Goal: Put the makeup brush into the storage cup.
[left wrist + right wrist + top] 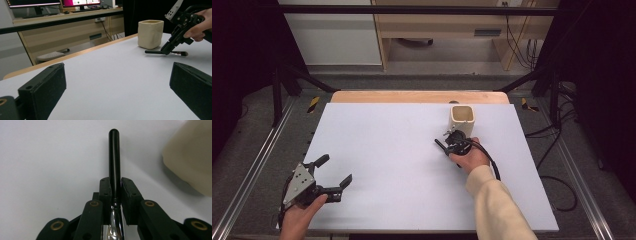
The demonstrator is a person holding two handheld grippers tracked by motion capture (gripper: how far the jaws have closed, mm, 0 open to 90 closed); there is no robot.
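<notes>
Right gripper (115, 195) clamped on a black brush (114, 157) low over the white table (387, 150), handle sticking out past the jaws, just beside a cream cup (462, 119). Left gripper (334, 175) spread wide and holding nothing, well apart near the table's near-left corner.

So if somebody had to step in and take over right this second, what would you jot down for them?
Right gripper: jaws shut on the makeup brush, gripping its black handle near the silver ferrule. The brush lies low on the white table, just in front of the cream cup; whether it is lifted yet is hard to tell.
Left gripper: jaws wide open, holding nothing, at the table's near left corner.
Done: brush grasped.
Left, probably: lift the brush and stand it in the cup, which looks empty from above.
</notes>
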